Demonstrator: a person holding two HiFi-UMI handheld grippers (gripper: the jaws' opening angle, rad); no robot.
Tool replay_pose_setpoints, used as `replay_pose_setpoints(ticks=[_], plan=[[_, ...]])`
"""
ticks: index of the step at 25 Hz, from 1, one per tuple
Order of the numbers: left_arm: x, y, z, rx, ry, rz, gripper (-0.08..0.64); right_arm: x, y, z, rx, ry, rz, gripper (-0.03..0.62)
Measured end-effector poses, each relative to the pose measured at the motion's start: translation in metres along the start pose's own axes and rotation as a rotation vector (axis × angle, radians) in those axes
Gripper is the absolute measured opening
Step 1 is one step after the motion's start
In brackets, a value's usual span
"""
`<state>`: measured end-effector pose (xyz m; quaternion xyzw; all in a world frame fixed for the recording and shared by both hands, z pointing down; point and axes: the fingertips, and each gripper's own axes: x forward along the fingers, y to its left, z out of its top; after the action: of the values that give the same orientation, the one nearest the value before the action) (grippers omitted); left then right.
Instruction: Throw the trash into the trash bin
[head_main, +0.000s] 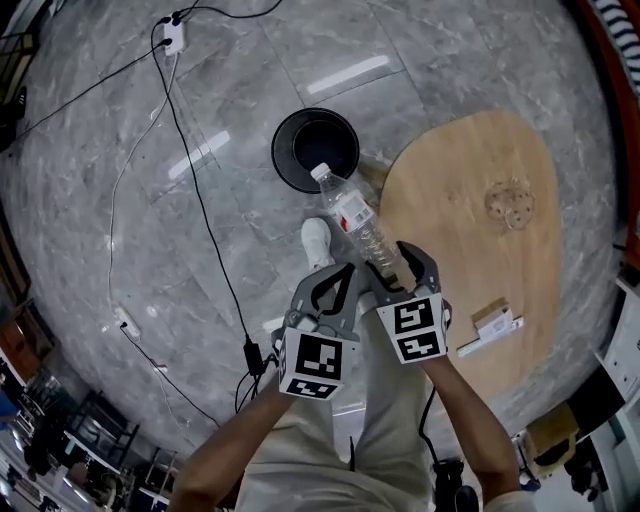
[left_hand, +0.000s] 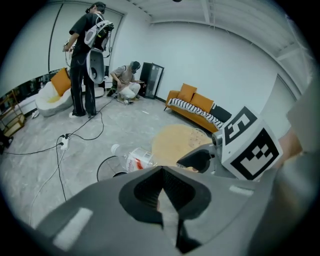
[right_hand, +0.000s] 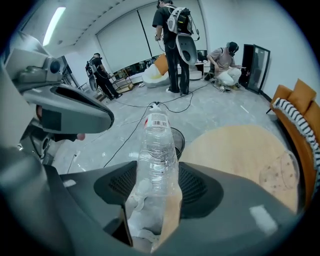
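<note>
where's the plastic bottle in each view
head view: centre, bottle in right gripper, cap by trash bin
left gripper view: bottle left of centre, above the jaws
right gripper view: bottle centre, upright between the jaws
shared landmark: the black trash bin beyond it

left gripper (head_main: 328, 290) / right gripper (head_main: 405, 268): grey | marker cubes (head_main: 318, 362): black-white | trousers (head_main: 380, 410): beige

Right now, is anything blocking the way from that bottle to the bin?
Nothing visible does. The right tool grips the bottle, cap aimed at the open bin; only floor shows between. The table stands off to the side.
</note>
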<state>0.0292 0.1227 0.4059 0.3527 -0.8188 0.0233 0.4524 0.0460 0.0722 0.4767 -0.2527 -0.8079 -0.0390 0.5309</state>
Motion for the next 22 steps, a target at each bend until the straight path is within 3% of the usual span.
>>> replay_pose_setpoints(ticks=[13,22], plan=[[0.023,0.093,-0.024,-0.005,0.003,0.087,0.000,0.088,0.013,0.038,0.212,0.037,-0.032,0.288],[0.033,0.135,-0.055,-0.047,0.023,0.114,0.000,0.136,0.015,0.038,0.244,0.077,-0.084,0.290]])
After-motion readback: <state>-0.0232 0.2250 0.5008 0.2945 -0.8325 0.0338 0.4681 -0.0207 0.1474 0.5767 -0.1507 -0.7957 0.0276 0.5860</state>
